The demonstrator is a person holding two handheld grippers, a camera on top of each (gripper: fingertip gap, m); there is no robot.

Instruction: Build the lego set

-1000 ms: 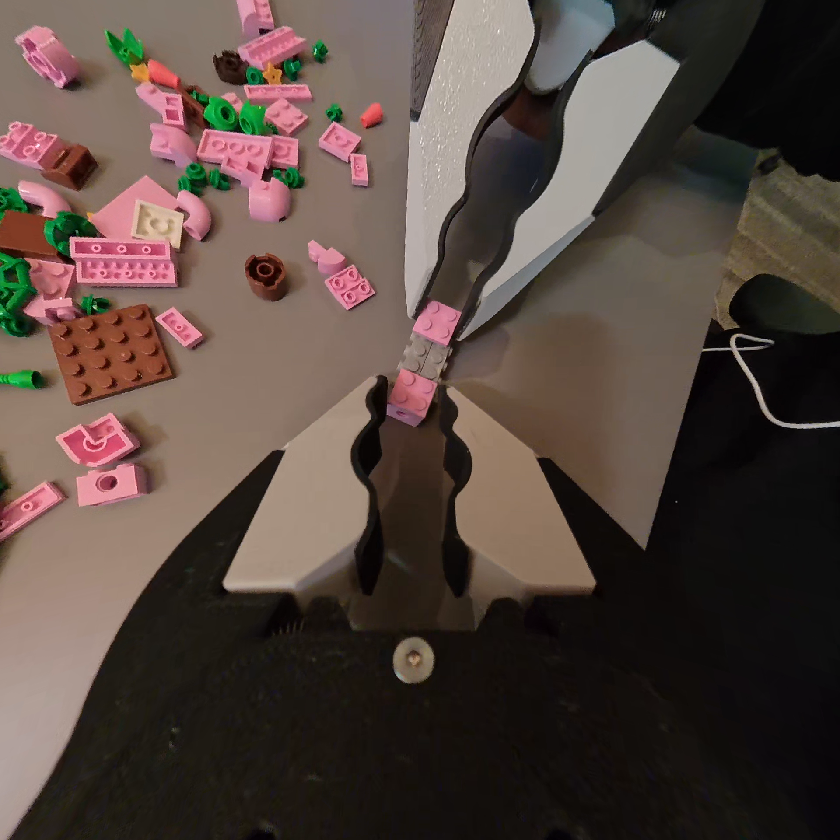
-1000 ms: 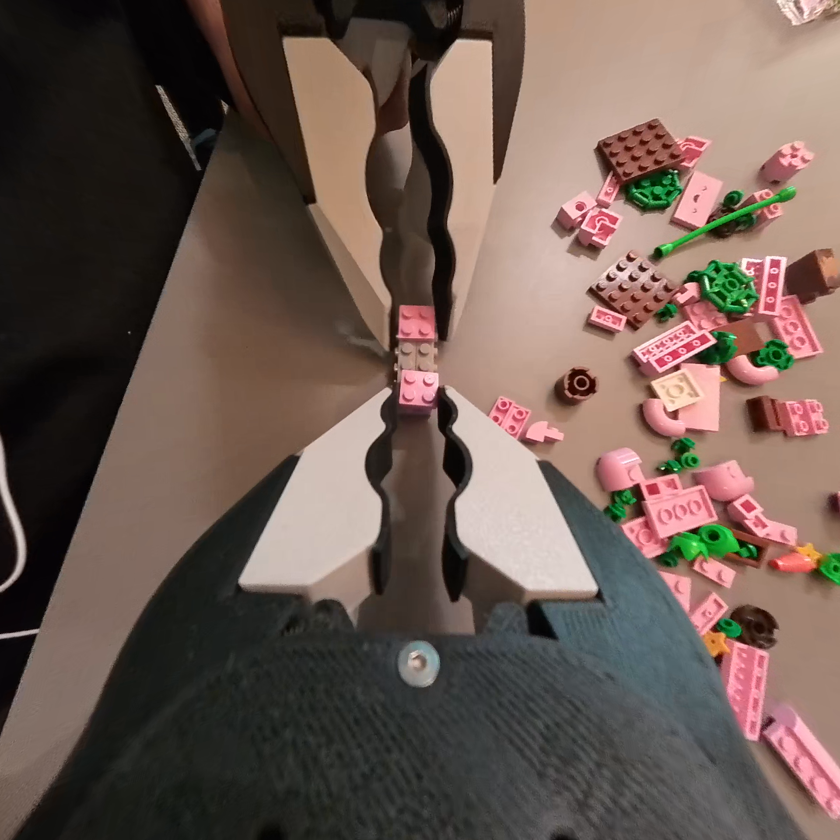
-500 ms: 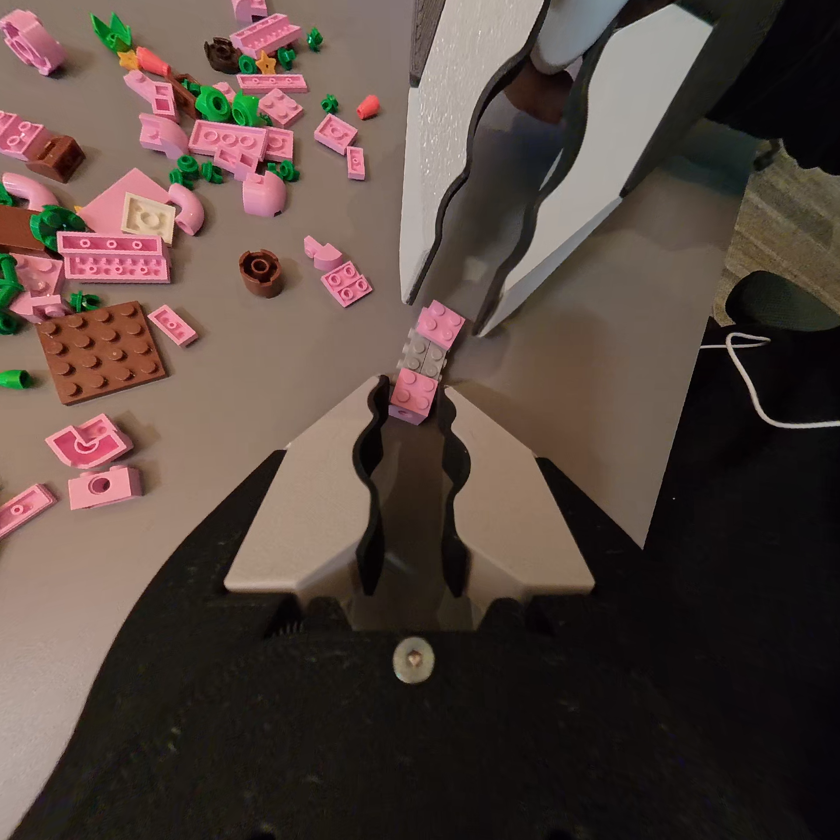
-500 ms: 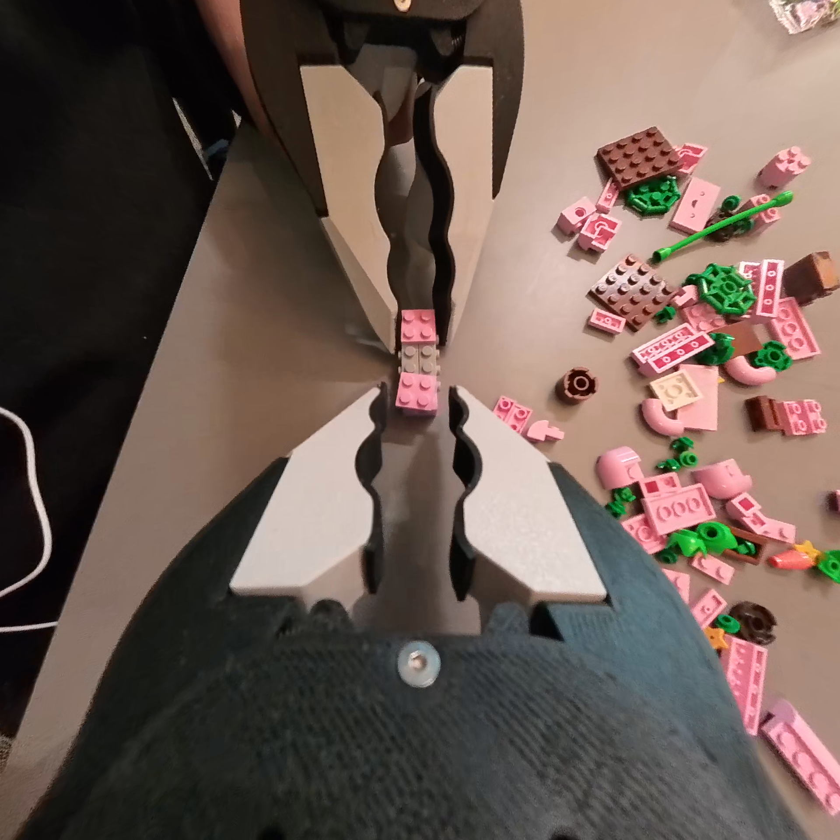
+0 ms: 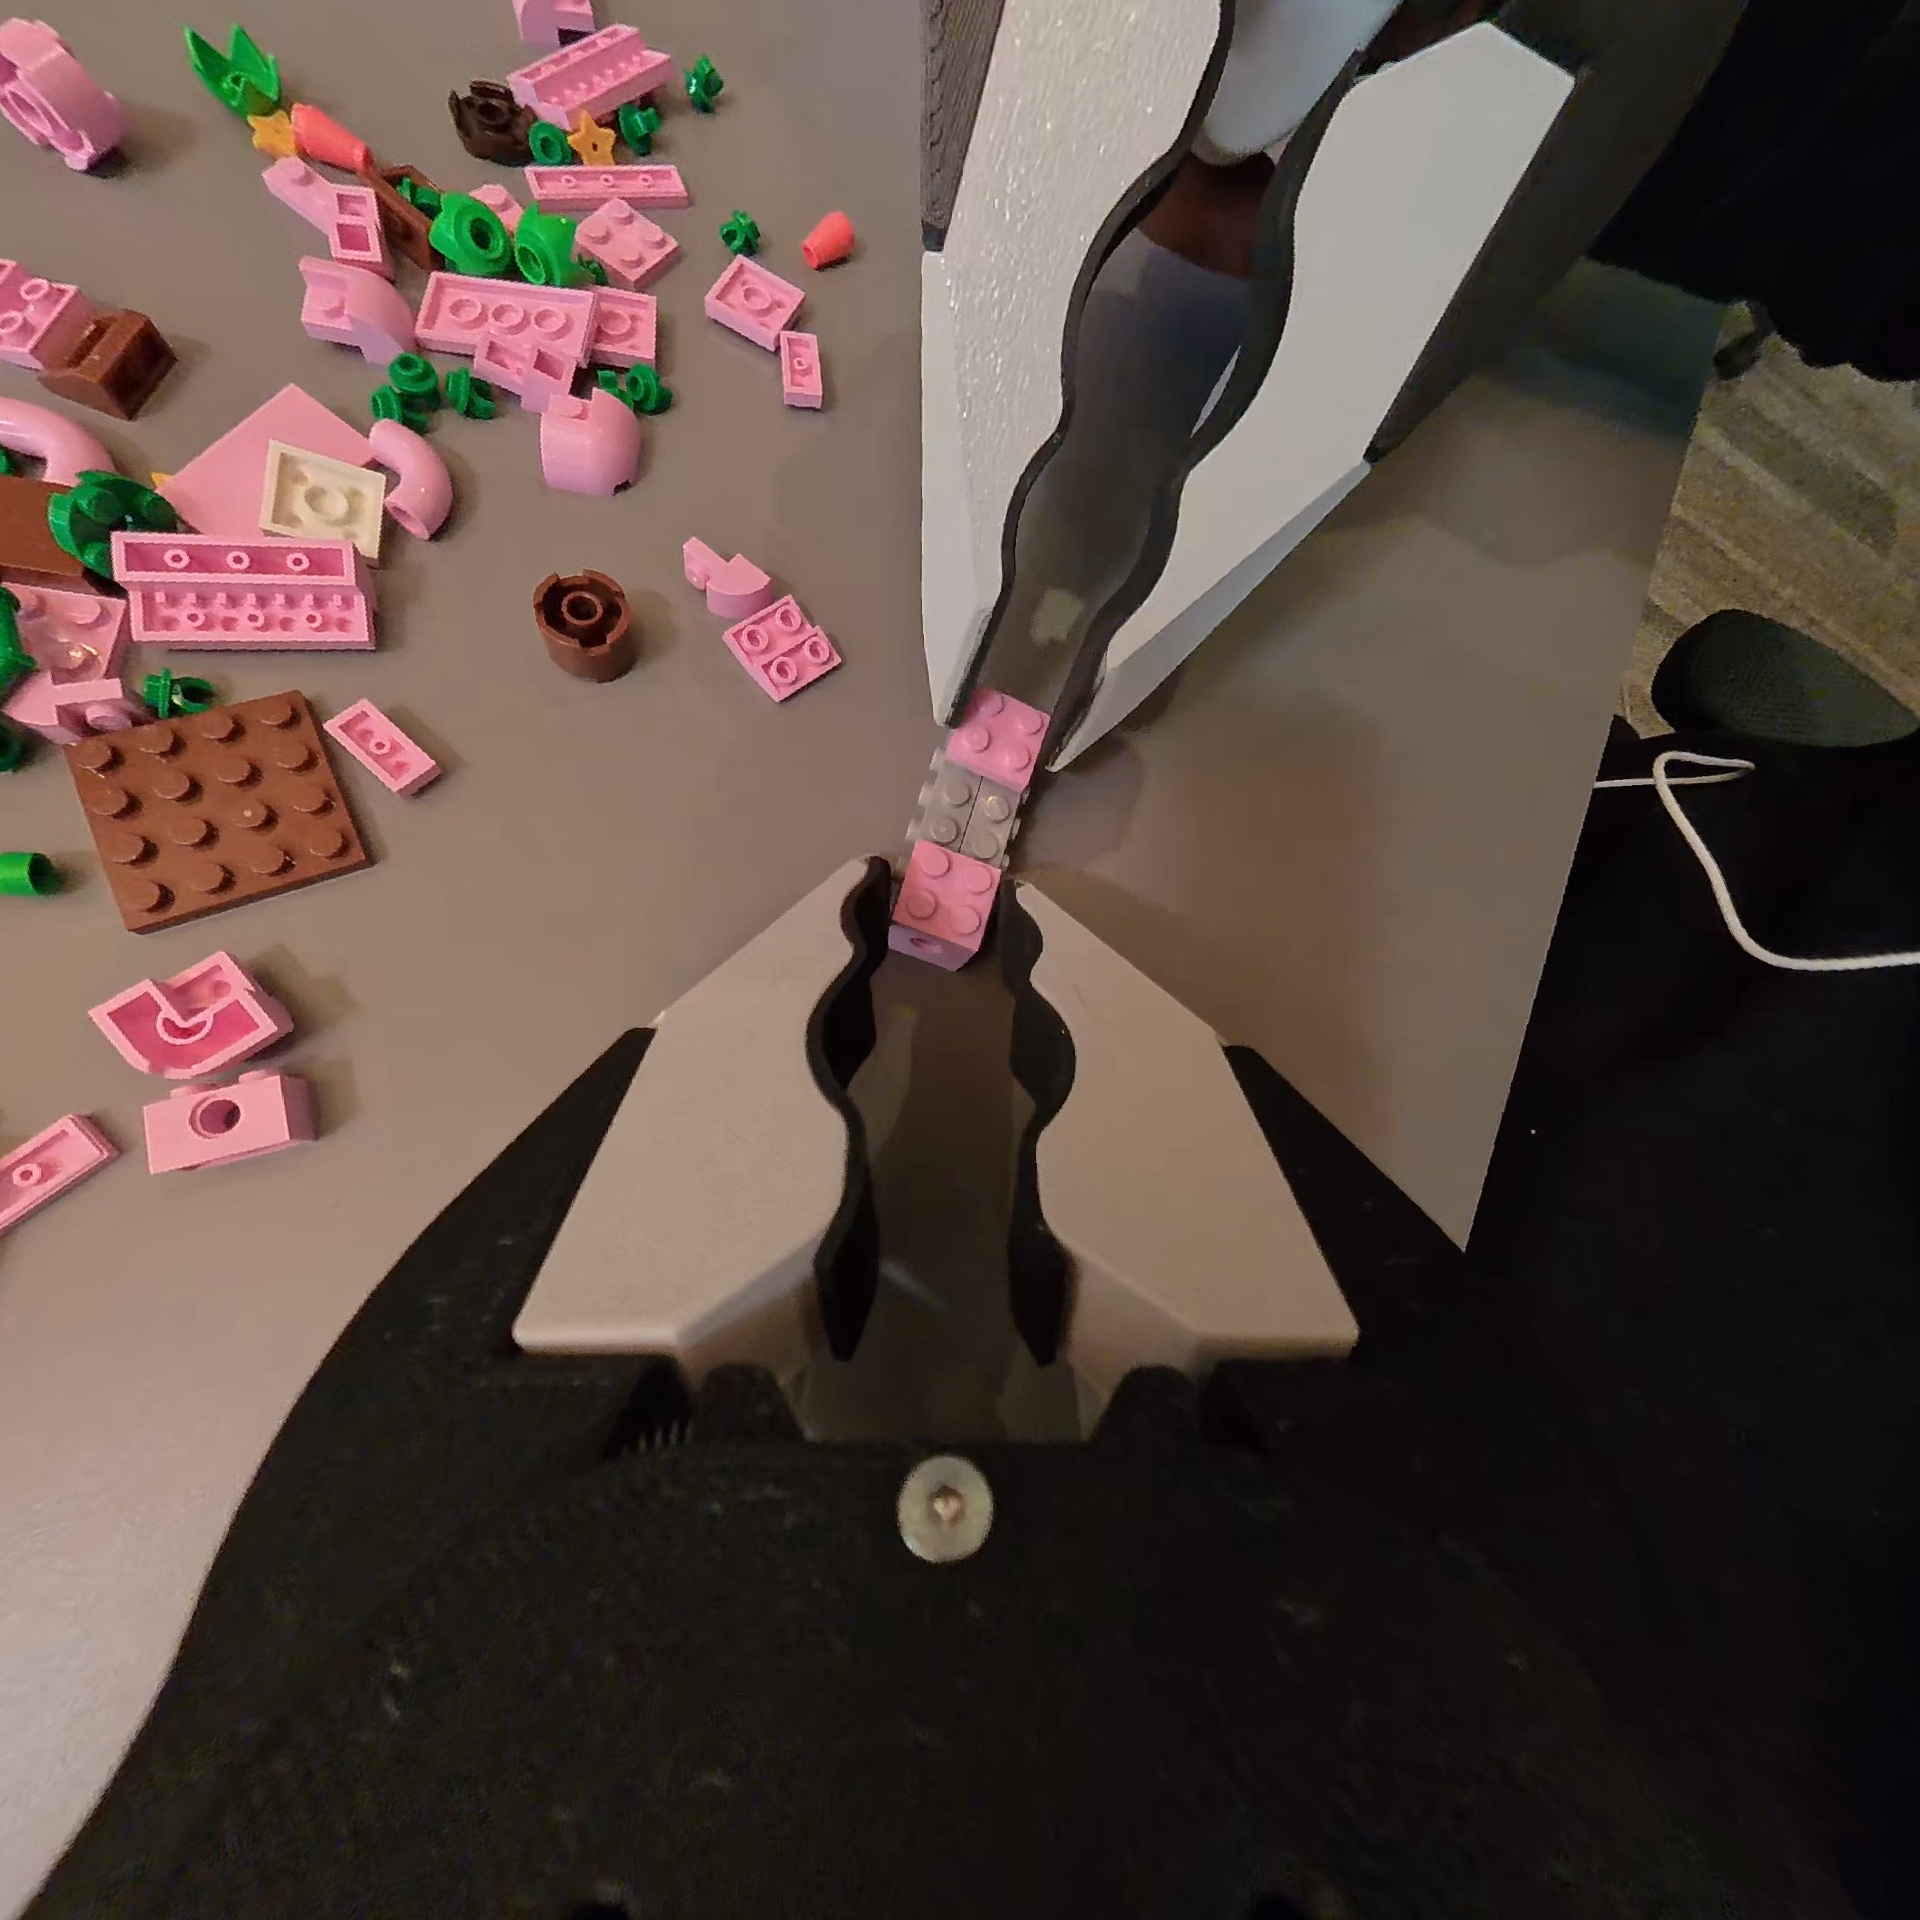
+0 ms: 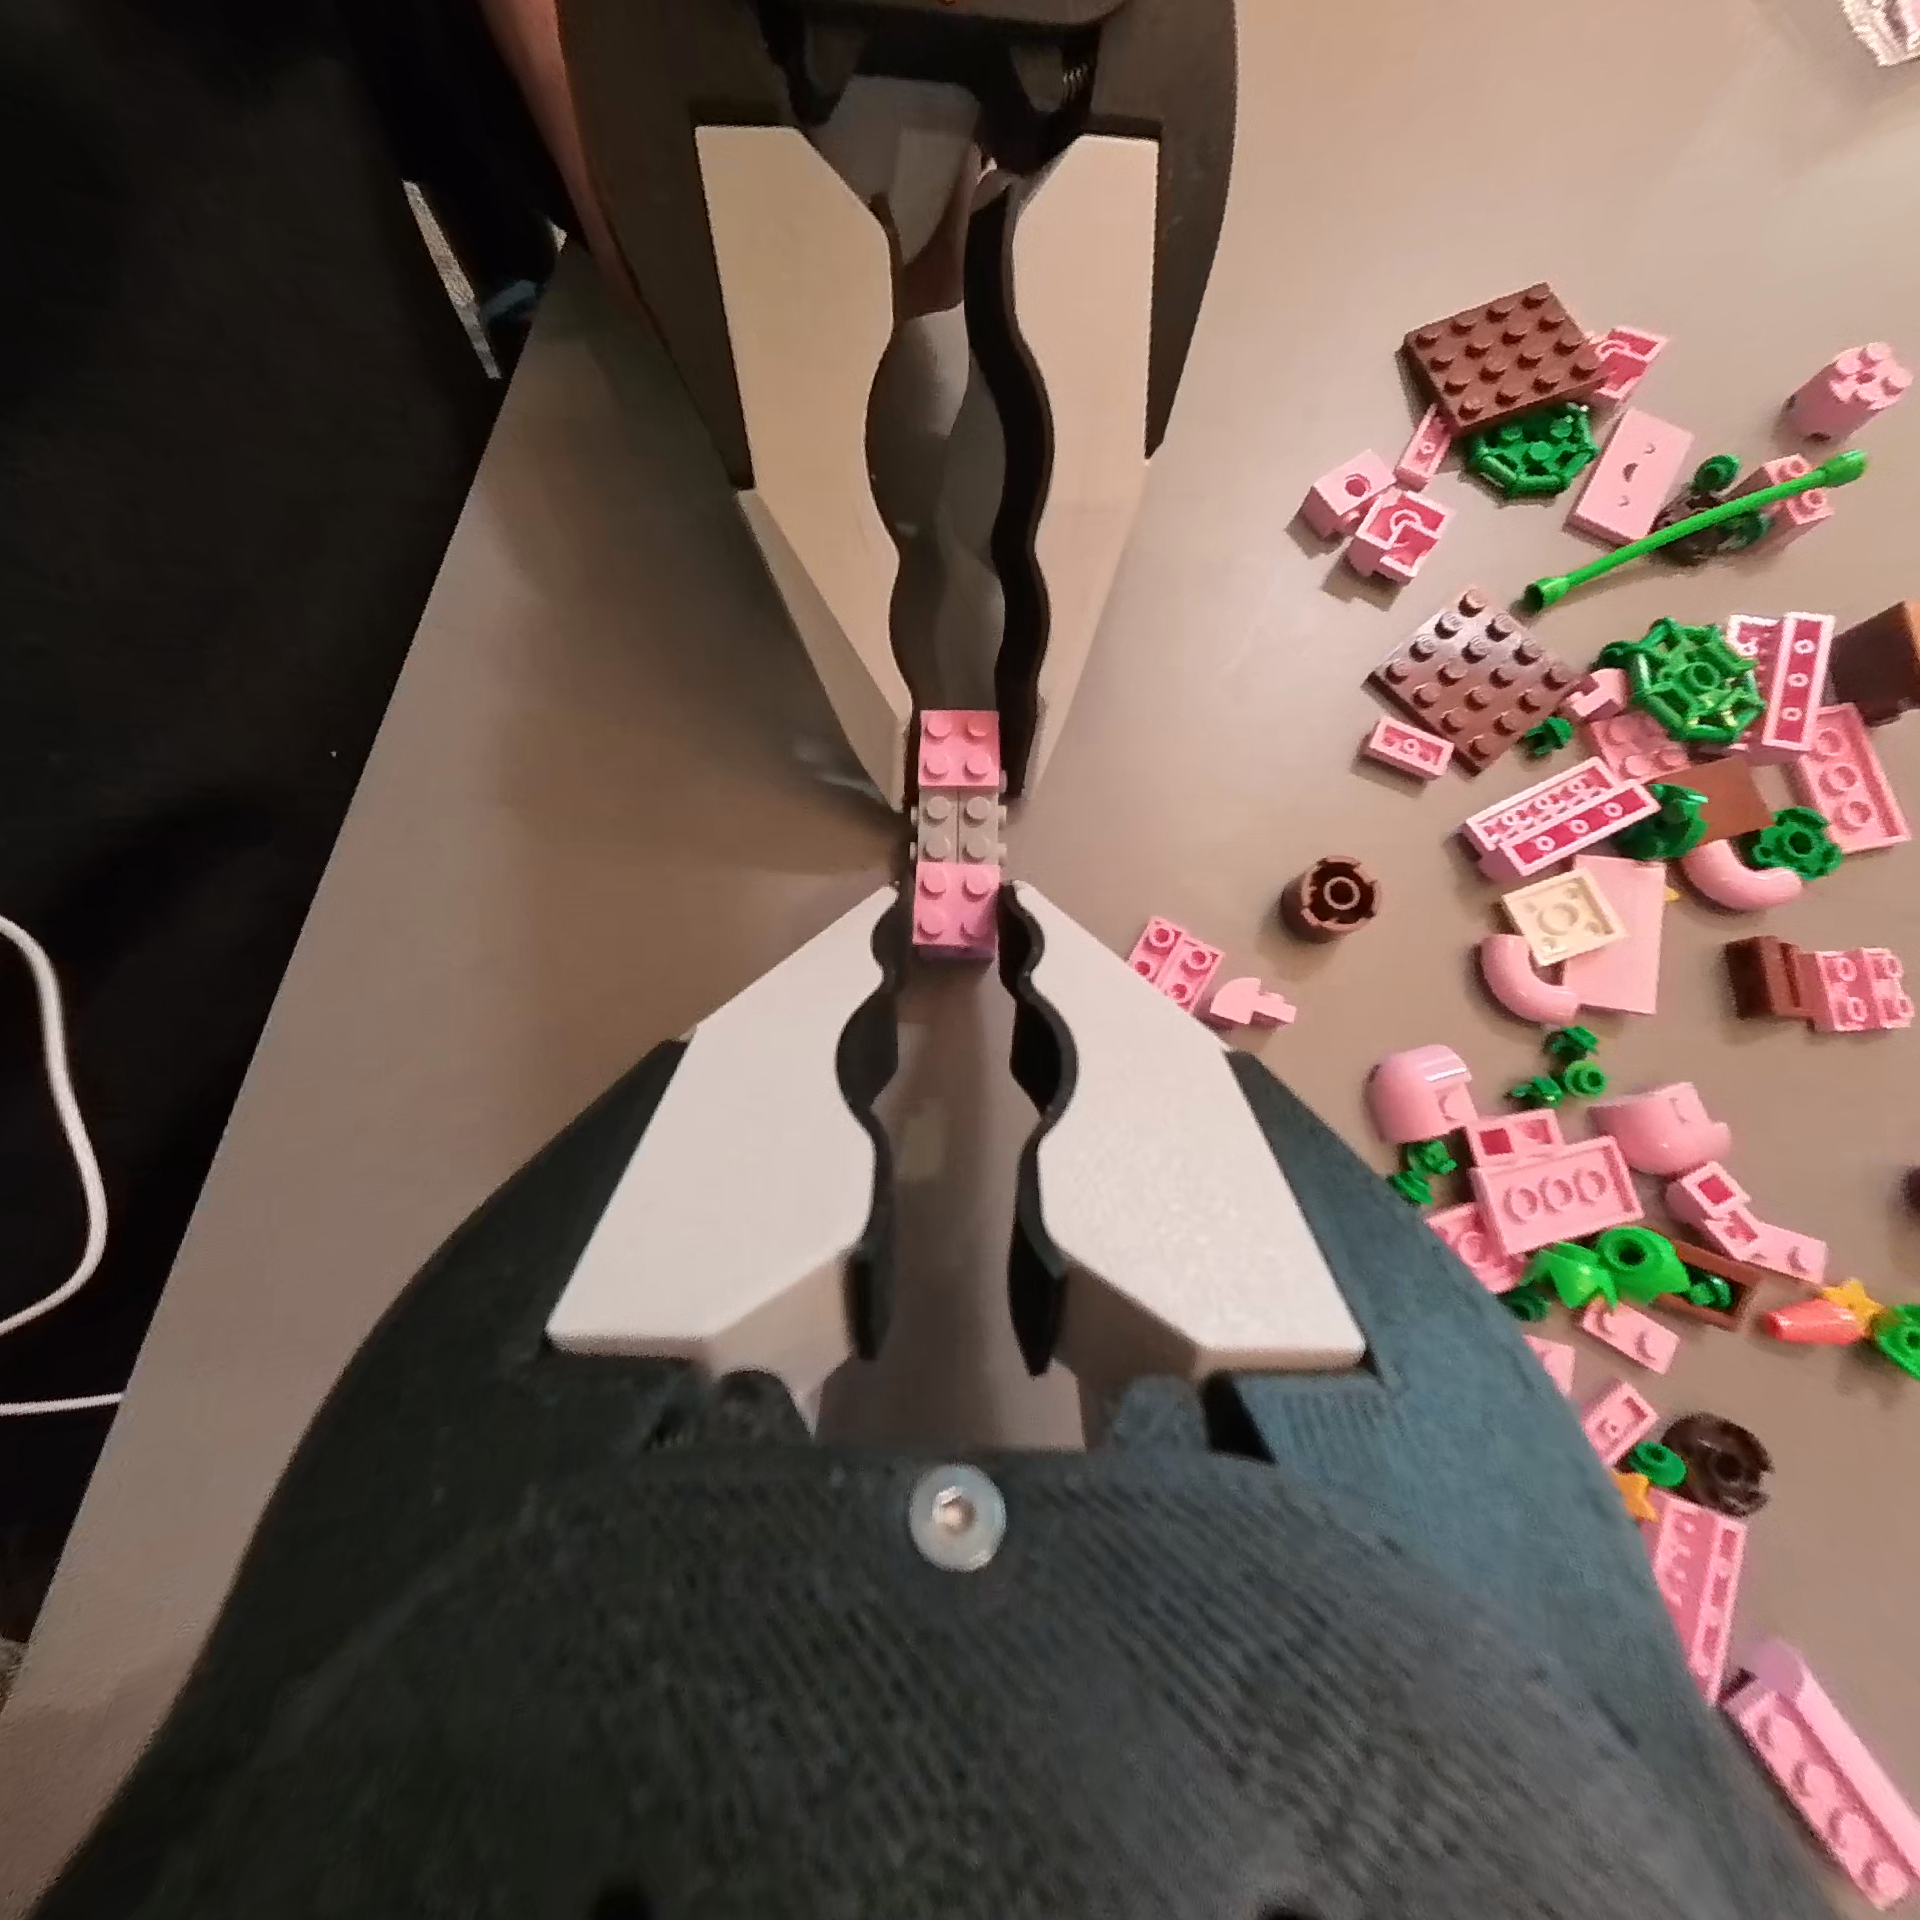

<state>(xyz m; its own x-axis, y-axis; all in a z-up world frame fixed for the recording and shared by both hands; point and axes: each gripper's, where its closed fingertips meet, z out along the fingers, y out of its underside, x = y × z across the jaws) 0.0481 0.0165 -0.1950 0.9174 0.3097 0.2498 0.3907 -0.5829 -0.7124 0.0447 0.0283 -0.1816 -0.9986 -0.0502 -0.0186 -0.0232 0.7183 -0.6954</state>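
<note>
Grey table [image 5: 1299, 727] fills both views, with its edge close on one side and a dark floor beyond it. Near that edge sits the stack [image 5: 971, 826]: a pink brick, a grey middle part and a second pink brick, in one short row.

I hold it from both ends. My left gripper [image 5: 943, 909] is closed on the near pink brick [image 5: 945, 902], the two tips pressing its side walls. My right gripper [image 6: 954, 920] is closed on the other pink brick [image 6: 951, 914] in the same way. So the row bridges between my two sets of fingers, and from these angles I cannot tell if it rests on the table or is a little above it.

Loose pieces [image 5: 343, 436] lie well apart on the table: pink plates, green leaves, a brown plate [image 5: 213, 805] and a brown round [image 5: 582, 623].

The stack is light and stiff, hard plastic with smooth, rather slippery sides. Its weak points are probably the seams at the grey part; if I bend or twist, it may snap open there. The best hold is flat on the side walls of the end bricks, low on the tips, pushing straight along the row.
</note>
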